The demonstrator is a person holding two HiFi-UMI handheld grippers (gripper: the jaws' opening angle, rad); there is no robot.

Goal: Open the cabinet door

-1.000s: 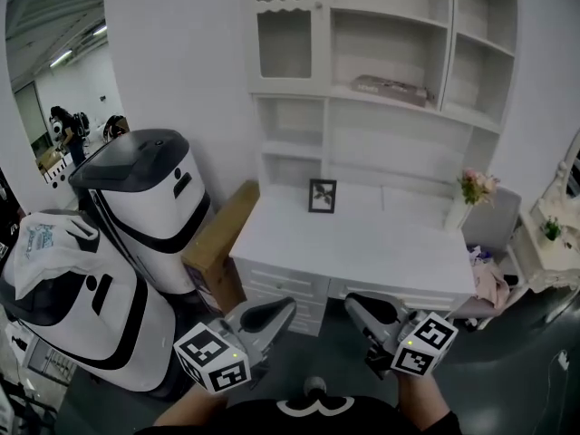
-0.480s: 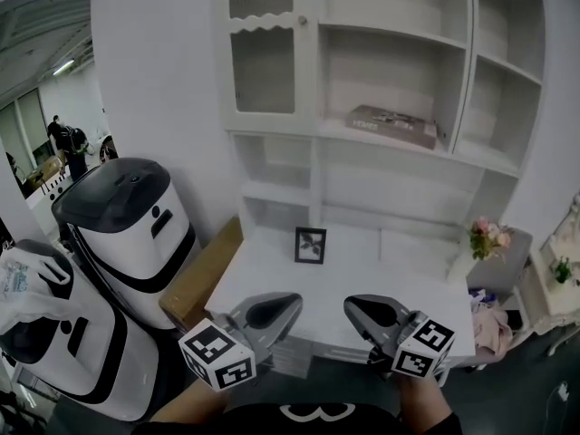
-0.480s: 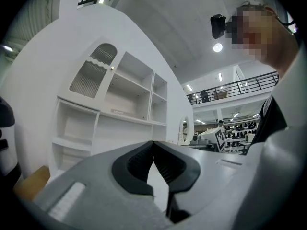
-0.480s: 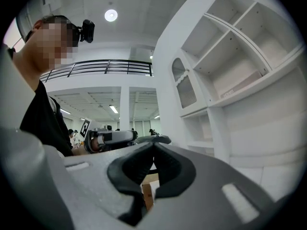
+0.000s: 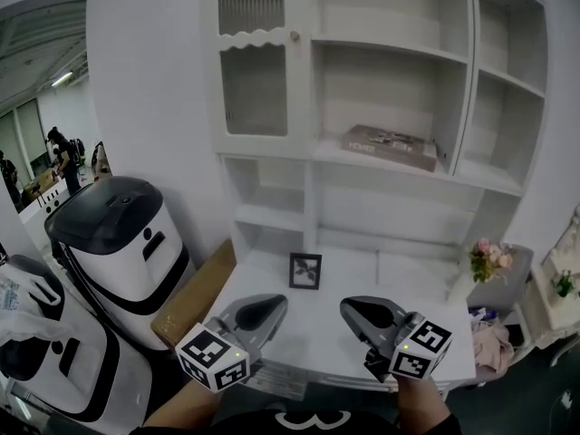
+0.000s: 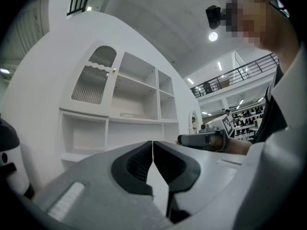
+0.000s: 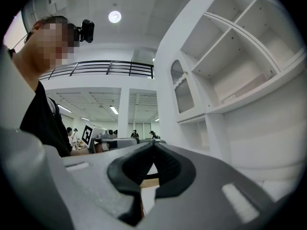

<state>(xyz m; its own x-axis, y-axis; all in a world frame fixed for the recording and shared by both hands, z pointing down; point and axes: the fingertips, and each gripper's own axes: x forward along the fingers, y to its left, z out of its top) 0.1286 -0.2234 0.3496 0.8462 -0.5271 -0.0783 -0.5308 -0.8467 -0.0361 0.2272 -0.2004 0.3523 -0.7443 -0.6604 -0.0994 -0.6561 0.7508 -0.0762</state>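
The white cabinet door [image 5: 255,62], with a slatted arched top and a small round knob [image 5: 294,36], stands closed at the upper left of the shelf unit; the left gripper view also shows the door [image 6: 93,83]. My left gripper [image 5: 272,304] is shut and empty, held level over the desk's front edge, far below the door. Beside it my right gripper [image 5: 349,308] is shut and empty too. In the left gripper view the left gripper [image 6: 152,145] has its jaws meeting. The right gripper [image 7: 153,145] looks the same in its own view, with the door [image 7: 181,92] off to the right.
A white desk [image 5: 399,343] stands under the open shelves, with a framed picture [image 5: 304,270] and a flower vase [image 5: 487,259] on it. A flat box [image 5: 390,146] lies on a shelf. White-and-black machines [image 5: 118,234] and a cardboard box [image 5: 195,293] crowd the left.
The cabinet has come closer and looms larger. Both grippers have moved forward, from in front of the desk's drawers to over its front edge, still shut.
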